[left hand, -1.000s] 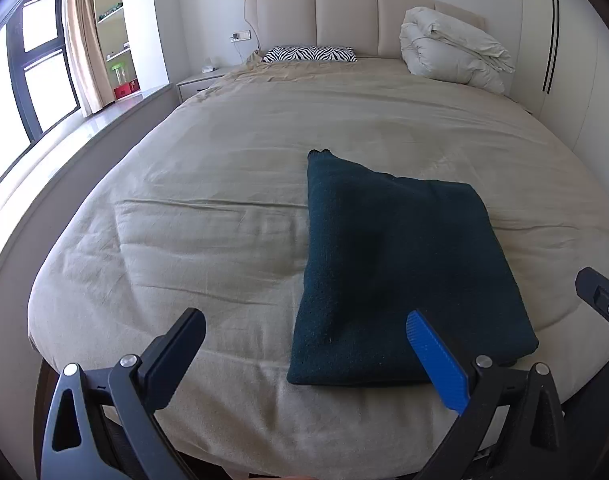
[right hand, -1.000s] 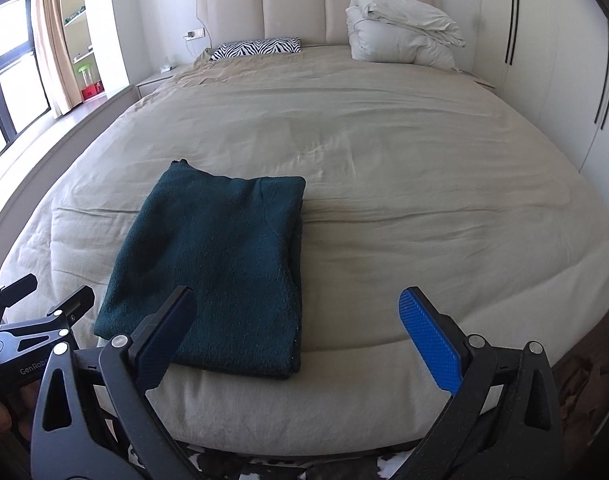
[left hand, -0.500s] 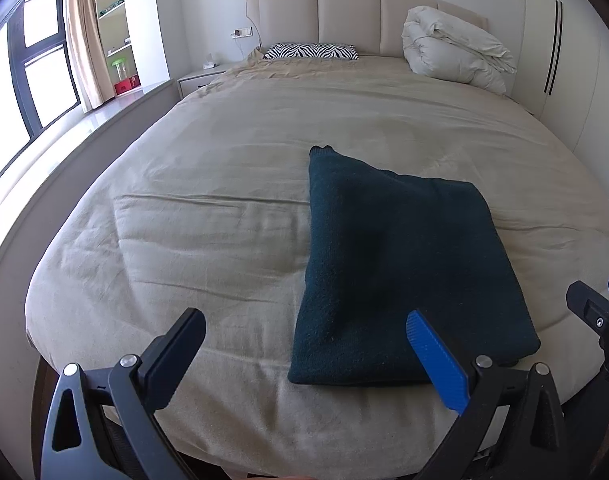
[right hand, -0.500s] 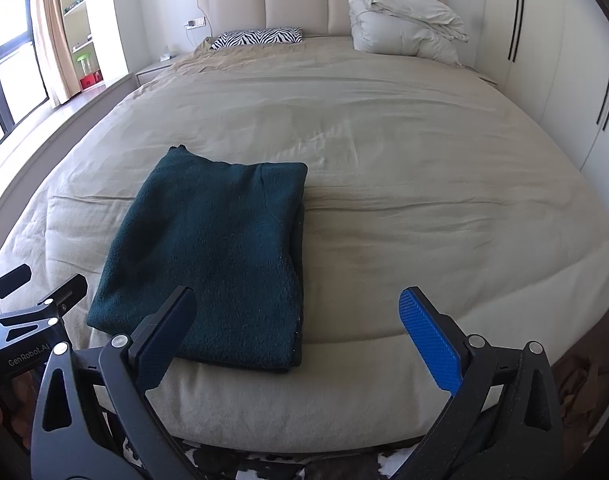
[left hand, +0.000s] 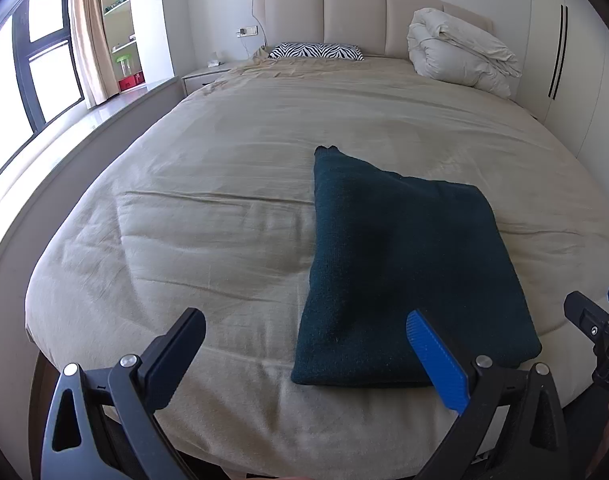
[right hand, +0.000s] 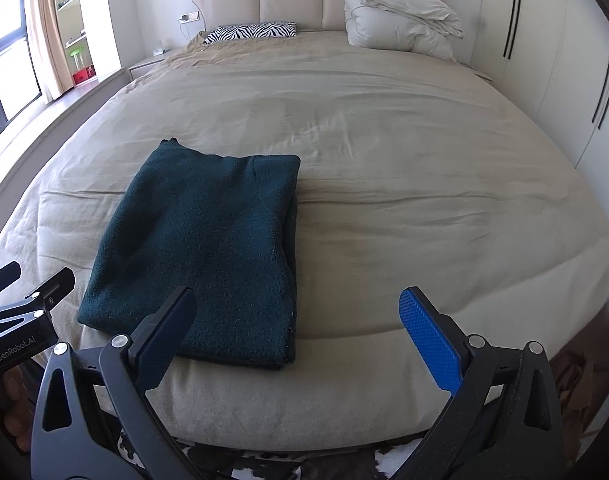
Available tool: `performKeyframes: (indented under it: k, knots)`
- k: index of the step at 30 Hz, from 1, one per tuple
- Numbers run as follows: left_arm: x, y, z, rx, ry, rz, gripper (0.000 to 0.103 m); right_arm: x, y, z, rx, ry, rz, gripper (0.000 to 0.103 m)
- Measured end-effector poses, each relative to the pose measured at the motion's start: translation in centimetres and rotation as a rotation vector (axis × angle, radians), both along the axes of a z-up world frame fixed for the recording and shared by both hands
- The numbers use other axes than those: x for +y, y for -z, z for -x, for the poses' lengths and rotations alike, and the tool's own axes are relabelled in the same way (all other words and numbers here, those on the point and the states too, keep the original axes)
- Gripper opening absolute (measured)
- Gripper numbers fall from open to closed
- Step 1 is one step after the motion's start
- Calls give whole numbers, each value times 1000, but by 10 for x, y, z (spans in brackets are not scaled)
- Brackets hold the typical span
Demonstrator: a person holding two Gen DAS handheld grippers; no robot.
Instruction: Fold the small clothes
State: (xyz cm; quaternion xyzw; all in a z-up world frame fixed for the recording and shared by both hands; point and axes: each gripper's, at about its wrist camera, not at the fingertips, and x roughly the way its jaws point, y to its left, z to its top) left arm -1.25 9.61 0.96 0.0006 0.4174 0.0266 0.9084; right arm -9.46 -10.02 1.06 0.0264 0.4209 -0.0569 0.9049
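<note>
A dark teal knitted garment (left hand: 408, 268) lies folded into a rectangle near the foot of a beige bed (left hand: 232, 184); the right wrist view shows the same garment (right hand: 208, 248) left of centre. My left gripper (left hand: 304, 338) is open and empty, held above the bed's front edge just left of the garment. My right gripper (right hand: 298, 314) is open too, holding nothing, hovering over the garment's near right corner. The right gripper's tip (left hand: 596, 320) shows at the right rim of the left wrist view, and the left gripper (right hand: 28, 300) at the left rim of the right wrist view.
A zebra-print pillow (left hand: 316, 51) and a rolled white duvet (left hand: 460, 54) lie by the padded headboard (left hand: 344, 16). A window ledge (left hand: 104, 116) runs along the left, wardrobe doors (right hand: 544, 40) along the right. A cowhide rug (right hand: 264, 464) shows below the bed's foot.
Both grippers have drifted slightly forward and up over the bed's foot, staying open. The folded garment has not moved.
</note>
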Motion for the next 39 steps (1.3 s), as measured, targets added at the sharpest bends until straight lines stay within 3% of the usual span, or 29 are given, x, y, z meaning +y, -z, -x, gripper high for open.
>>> performKeyframes:
  k: [39]
  knots:
    - [-4,5,2,14,0,3,103,2,7,2,14,15,-10,103]
